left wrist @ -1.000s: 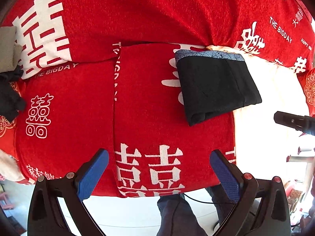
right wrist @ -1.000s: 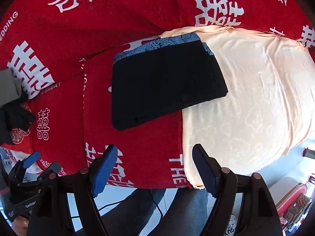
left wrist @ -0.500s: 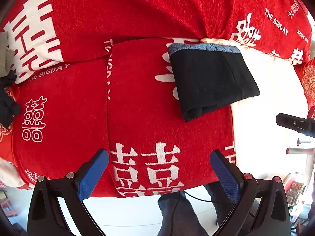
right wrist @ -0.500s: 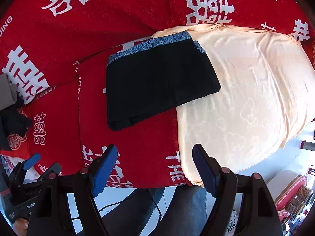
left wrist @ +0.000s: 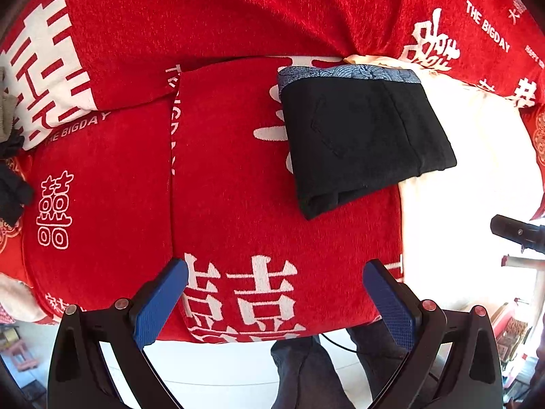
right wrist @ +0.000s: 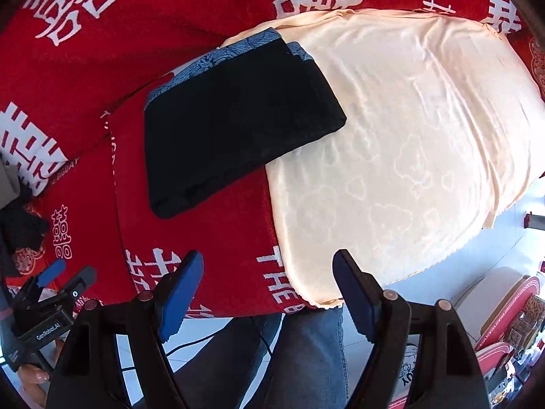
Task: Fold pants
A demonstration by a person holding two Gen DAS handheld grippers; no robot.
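The black pants (left wrist: 361, 136) lie folded into a compact rectangle with a blue patterned waistband at the far edge, on the red sofa cover (left wrist: 218, 184). They also show in the right wrist view (right wrist: 235, 122), partly on the cream cloth (right wrist: 408, 143). My left gripper (left wrist: 276, 293) is open and empty, held back over the sofa's front edge, well short of the pants. My right gripper (right wrist: 269, 283) is open and empty, also near the front edge. The left gripper shows at the lower left of the right wrist view (right wrist: 64, 279).
The red cover with white characters spans the seat and backrest (left wrist: 238, 10). Dark and grey clothes (left wrist: 10, 184) lie at the far left. The person's jeans-clad legs (right wrist: 306, 358) stand below the sofa edge. Red boxes (right wrist: 504, 327) sit on the floor at right.
Both grippers have drifted slightly; the pants sit a little differently in each view. The pants lie still and both grippers stay open.
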